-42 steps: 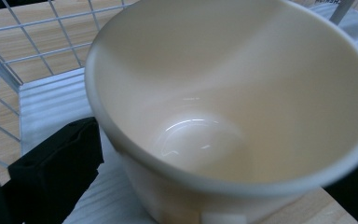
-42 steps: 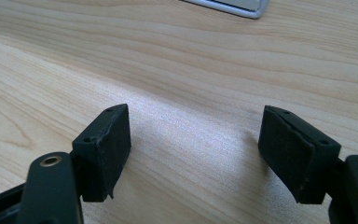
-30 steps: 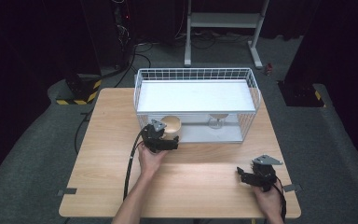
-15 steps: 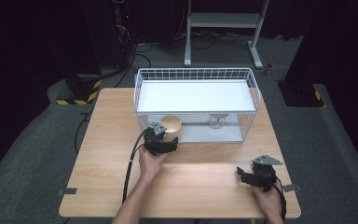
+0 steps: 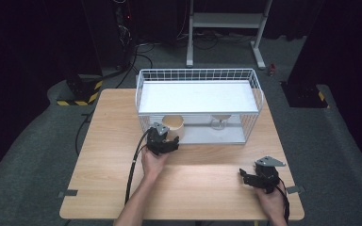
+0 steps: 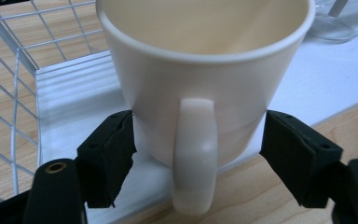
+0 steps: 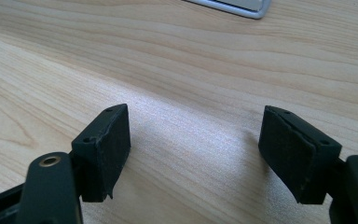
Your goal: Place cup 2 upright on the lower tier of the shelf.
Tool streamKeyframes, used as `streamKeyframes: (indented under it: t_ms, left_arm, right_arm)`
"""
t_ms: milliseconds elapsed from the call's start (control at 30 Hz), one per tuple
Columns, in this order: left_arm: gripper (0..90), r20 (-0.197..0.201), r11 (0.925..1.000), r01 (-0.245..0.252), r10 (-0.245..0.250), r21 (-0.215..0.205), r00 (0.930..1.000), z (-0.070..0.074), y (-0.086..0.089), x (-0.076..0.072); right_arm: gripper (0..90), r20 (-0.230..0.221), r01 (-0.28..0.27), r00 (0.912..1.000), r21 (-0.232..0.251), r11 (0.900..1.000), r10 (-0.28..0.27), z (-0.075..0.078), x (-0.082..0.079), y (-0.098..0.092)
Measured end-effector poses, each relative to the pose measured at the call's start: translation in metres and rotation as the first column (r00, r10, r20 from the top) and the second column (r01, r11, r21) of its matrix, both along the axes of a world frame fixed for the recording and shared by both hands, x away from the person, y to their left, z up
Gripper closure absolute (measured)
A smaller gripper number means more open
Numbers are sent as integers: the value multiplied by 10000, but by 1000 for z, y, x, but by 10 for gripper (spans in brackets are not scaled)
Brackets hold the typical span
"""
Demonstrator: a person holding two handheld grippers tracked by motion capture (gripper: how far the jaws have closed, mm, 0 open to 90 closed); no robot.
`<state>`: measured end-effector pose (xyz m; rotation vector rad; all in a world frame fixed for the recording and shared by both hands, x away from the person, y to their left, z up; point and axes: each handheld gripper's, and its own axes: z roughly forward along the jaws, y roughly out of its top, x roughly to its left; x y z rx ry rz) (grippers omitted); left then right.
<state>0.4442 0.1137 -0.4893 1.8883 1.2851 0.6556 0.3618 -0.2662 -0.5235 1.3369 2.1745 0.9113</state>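
Cream mug (image 6: 200, 84) is smooth, glossy ceramic, tapered toward the base, with a thick rounded rim and a flat strap handle facing the camera in the left gripper view. It stands upright on the white tray floor at the near-left corner of the wire basket (image 5: 259, 101), right at the near edge of that floor. The basket is a white-coated thin wire grid, rectangular with rounded corners, holding a flat white shelf panel above. A clear glass piece with a stem and round foot (image 5: 220, 123) stands to the right of the mug, apart from it.

The left gripper (image 5: 162, 141) is black hard plastic with matte rubbery pads, the left pad's edge chipped and ragged. It points level and away from the person into the basket's near opening, with the hand (image 5: 154, 162) behind it and the forearm coming straight up from the near edge. Its jaws have just been closing, with the mug between them. The pads sit against the mug's lower wall on either side of the handle, so it is grasping the mug.

The right gripper (image 7: 193, 140) has the same black build, with a grey triangular plate on top. It rests low over the near-right part of the counter (image 5: 113, 141), a pale wood-grain laminate, matte with a soft sheen. Its jaws stand apart with bare wood between them, released and holding nothing. A black cable (image 5: 134, 165) trails from the left gripper toward the near edge.
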Motion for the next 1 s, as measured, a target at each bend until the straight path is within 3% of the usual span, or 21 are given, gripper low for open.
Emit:
streamKeyframes:
  t_ms: [267, 533, 700, 833, 1000]
  left_arm:
    - [312, -110, 9995, -151, 154, 273, 9998, -1, -3, 6]
    - [432, -217, 9973, -253, 269, 685, 9994, -4, -7, 10]
    - [481, -273, 9977, -379, 395, 568, 9988, -6, -8, 13]
    - [507, -440, 9942, -342, 388, 1019, 9983, -5, -10, 18]
    - [539, -540, 9962, -430, 472, 756, 9974, -5, -14, 25]
  right_arm:
    - [250, 13, -26, 10000, 1, 10000, 26, 0, 0, 0]
    - [250, 11, -28, 10000, 1, 10000, 28, 0, 0, 0]
    - [250, 8, -37, 10000, 3, 10000, 37, 0, 0, 0]
    - [250, 11, -42, 10000, 2, 10000, 42, 0, 0, 0]
    - [250, 11, -44, 10000, 1, 10000, 44, 0, 0, 0]
